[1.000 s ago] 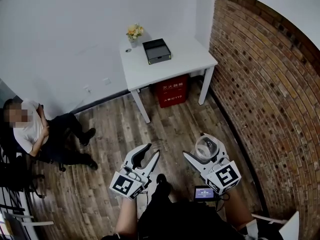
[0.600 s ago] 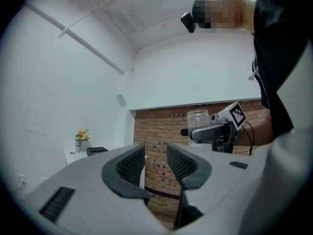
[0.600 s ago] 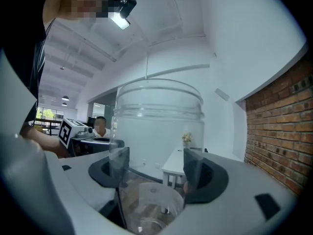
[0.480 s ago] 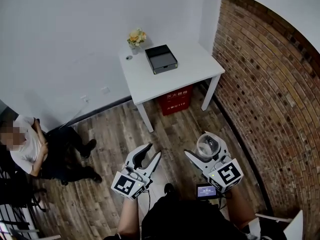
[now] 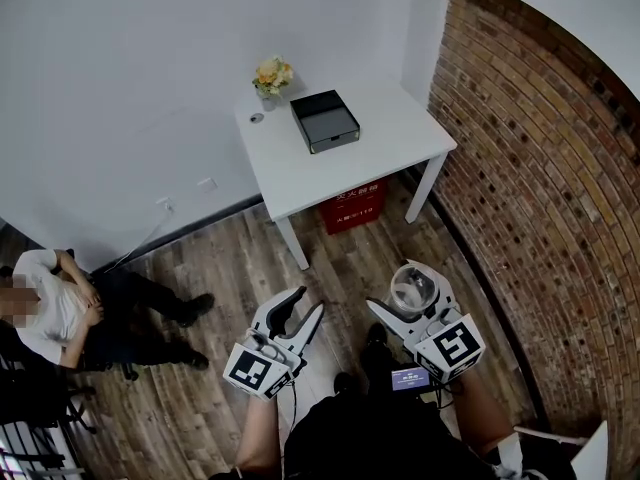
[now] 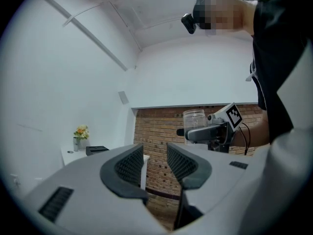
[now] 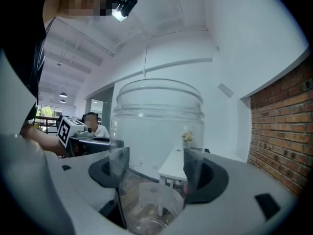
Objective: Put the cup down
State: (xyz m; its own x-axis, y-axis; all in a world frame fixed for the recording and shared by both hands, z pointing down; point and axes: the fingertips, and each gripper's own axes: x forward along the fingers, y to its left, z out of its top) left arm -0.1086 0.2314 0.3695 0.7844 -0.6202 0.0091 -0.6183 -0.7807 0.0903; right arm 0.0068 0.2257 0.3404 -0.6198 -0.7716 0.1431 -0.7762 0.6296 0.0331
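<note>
Right hand-held gripper (image 5: 411,296), held nearly level, is clamped on the clear cup (image 7: 159,126) — upright, it seems — over the floor (image 5: 230,268), well short of the table (image 5: 300,168). Left hand-held gripper (image 5: 308,302) points level — jaws apart, nothing between them.

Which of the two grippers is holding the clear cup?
The right gripper: its jaws are closed on the clear cup, which stands upright between them. The left gripper has nothing between its parted jaws.
</note>
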